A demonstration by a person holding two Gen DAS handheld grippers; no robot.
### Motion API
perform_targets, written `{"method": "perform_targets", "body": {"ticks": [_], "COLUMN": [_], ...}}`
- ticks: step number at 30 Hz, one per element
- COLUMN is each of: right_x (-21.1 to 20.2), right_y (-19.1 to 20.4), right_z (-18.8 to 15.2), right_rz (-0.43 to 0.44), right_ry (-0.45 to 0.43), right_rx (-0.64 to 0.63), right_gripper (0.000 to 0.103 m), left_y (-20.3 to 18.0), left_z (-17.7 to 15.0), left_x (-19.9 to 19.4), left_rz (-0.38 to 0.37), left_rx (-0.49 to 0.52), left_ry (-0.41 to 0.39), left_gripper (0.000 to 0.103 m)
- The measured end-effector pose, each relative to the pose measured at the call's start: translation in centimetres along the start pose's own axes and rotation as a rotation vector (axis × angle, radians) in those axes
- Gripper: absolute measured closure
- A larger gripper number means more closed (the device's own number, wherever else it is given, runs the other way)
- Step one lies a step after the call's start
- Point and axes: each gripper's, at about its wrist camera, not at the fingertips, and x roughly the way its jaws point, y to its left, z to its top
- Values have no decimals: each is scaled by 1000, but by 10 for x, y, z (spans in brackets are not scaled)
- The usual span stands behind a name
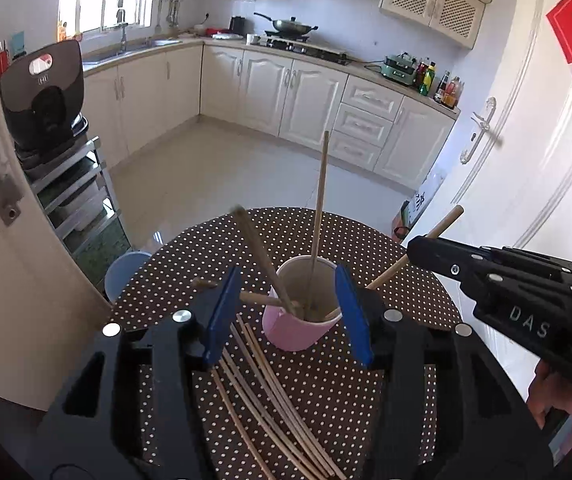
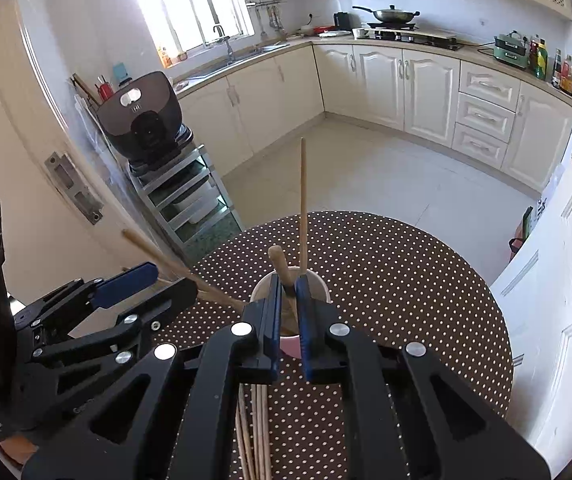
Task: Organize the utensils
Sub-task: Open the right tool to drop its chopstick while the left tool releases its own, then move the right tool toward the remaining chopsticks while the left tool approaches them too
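A pink paper cup (image 1: 300, 320) stands on the dotted round table (image 1: 366, 248) with several wooden chopsticks leaning in it. My left gripper (image 1: 286, 312) is open, its blue pads on either side of the cup, holding nothing. My right gripper (image 2: 289, 286) is shut on a wooden chopstick (image 2: 280, 266) whose lower end is inside the cup (image 2: 292, 344). In the left wrist view the right gripper (image 1: 418, 252) comes in from the right with that chopstick (image 1: 430, 240) slanting down into the cup. Several loose chopsticks (image 1: 270, 396) lie on the table in front of the cup.
A blue stool (image 1: 124, 272) stands left of the table. A metal rack (image 2: 186, 196) with a black appliance (image 2: 142, 120) stands at the left. Kitchen cabinets (image 2: 406, 80) line the far wall. A white door (image 1: 506, 140) is at the right.
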Motion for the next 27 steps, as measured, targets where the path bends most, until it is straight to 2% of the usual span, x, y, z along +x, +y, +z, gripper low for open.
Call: {"method": "perform_targets", "body": {"ticks": [2, 6, 8, 12, 18, 27], "right_x": [-6, -20, -27, -36, -34, -13], "right_y": [2, 7, 9, 13, 20, 28], "right_z": [-3, -10, -14, -26, -44, -67], "right_rz": [-2, -3, -2, 1, 7, 26], "right_ry": [-9, -28, -34, -42, -18, 64], "right_rx": [8, 19, 22, 25, 45, 42], "right_gripper": [94, 94, 93, 88, 87, 87], "left_y": [1, 9, 12, 27, 50, 72], "left_z": [-2, -6, -8, -21, -42, -70], "left_x": [-7, -27, -36, -49, -56, -37], "left_rz": [5, -12, -14, -2, 19, 29], "left_rx": [-3, -43, -48, -72, -133, -182], "left_ry": [-3, -18, -24, -5, 37, 154], "left_gripper": [53, 41, 39, 38, 38, 38]}}
